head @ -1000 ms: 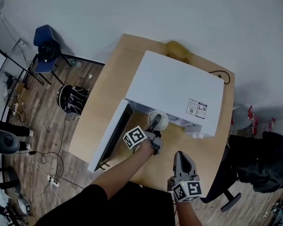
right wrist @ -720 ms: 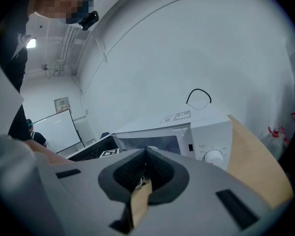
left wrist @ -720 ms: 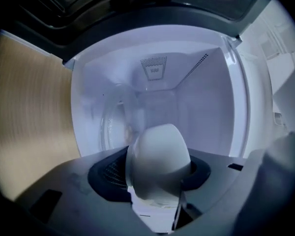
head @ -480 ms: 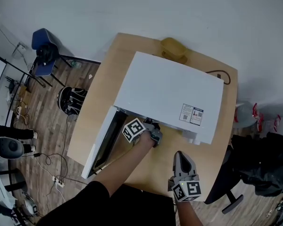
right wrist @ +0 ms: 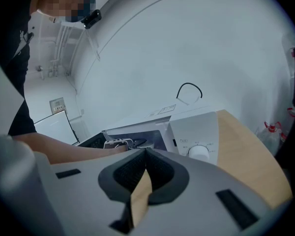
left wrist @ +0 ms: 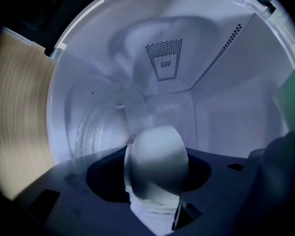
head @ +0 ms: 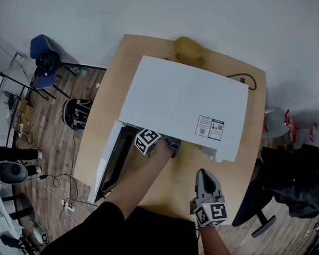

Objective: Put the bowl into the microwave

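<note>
The white bowl (left wrist: 156,165) is tipped on its edge, and my left gripper (left wrist: 153,181) is shut on its rim. Both are inside the white microwave's cavity (left wrist: 172,107), above and beside the glass turntable (left wrist: 96,127). In the head view the microwave (head: 186,108) stands on the wooden table (head: 231,158) with its door (head: 109,163) swung open to the left. There my left gripper (head: 170,143) reaches under the microwave's top, which hides its jaws and the bowl. My right gripper (head: 205,177) is shut and empty near the table's front edge. The right gripper (right wrist: 145,155) faces the microwave's control panel (right wrist: 194,132).
A yellow object (head: 187,49) sits behind the microwave and a black cable (head: 244,81) runs at the back right. A blue chair (head: 42,57) stands on the floor to the left, a dark office chair (head: 258,211) to the right. A person (right wrist: 19,58) stands at the left in the right gripper view.
My left gripper has carried the bowl forward from the microwave's opening into the cavity, so the bowl is out of sight in the head view. The right gripper has stayed put.
</note>
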Tool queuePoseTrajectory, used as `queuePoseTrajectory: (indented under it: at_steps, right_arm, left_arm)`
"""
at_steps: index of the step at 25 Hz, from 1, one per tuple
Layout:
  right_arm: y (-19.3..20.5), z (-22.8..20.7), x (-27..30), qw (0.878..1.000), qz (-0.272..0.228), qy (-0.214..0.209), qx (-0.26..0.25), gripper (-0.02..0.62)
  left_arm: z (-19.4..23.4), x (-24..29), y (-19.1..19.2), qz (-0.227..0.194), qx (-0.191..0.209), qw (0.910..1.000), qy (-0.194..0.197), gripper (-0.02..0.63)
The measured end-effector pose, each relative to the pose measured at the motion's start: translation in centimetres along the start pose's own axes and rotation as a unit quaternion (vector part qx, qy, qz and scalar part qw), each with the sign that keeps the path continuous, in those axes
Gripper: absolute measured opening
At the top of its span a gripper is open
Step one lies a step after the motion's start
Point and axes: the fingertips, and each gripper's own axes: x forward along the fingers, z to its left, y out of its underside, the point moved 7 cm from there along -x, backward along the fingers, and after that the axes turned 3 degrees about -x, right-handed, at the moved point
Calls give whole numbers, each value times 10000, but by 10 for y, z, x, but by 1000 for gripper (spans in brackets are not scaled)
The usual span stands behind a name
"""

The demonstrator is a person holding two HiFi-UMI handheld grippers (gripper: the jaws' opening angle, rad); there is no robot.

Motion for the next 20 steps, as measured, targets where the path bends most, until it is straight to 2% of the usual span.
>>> queuePoseTrajectory:
  at_steps: [3,8,13,17,20]
  right_arm:
    - [2,0,1,10000,3,-4,14,59]
    - [1,4,2,10000,18,-26,11,60]
    - [0,5,1,10000,-12,26,27,60]
    - [2,6,0,10000,-12,59,26,59]
    - [2,9,0,10000,-15,56,19,58]
  left_arm:
    - [-3,2,0,14,46,10000,-58,223]
    - [-2,-3,1,-52,-294,9986,-432,270]
    - [0,-7,-2,-63,-328,9974,-634,272]
    - [0,-8,-1,107,-341,9968,-711,270]
    - [1,-11,-1,231,-307,9976,-580,270]
